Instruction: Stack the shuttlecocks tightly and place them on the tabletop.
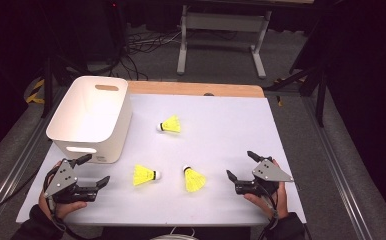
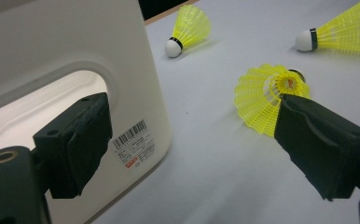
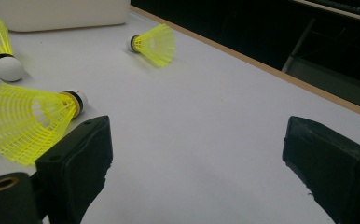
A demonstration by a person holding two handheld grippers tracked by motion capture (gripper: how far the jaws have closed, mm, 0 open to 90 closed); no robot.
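While three yellow shuttlecocks lay loose on the bench point(image 1: 231, 150), both tools rested near its front edge with nothing in them. The left tool point(image 1: 95, 172) sat just beside the front wall of the white bin point(image 1: 88, 120), its jaws spread wide; in the left gripper view one jaw stood against the bin's handle slot and the other overlapped the skirt of the left shuttlecock point(image 2: 266, 95) without clearly touching it. That shuttlecock point(image 1: 145, 175) lay to this tool's right, on its side, long axis running roughly across the bench with the white cork pointing right and the open skirt facing the tool.

The right tool point(image 1: 241, 167) was likewise wide open and empty, jaws pointing left toward the middle shuttlecock point(image 1: 194, 179), which lay near it, cork toward the back of the bench and skirt toward the person. In the right gripper view that shuttlecock point(image 3: 26, 119) sat just beside the left-hand jaw, outside the gap.

The far shuttlecock point(image 1: 171, 124) lay well apart from both tools, right of the bin, cork pointing left.

Judging by the layout, the work looked like gathering shuttlecocks into the bin; each hand had one within near reach, the left tool being closer to both its shuttlecock and the bin.
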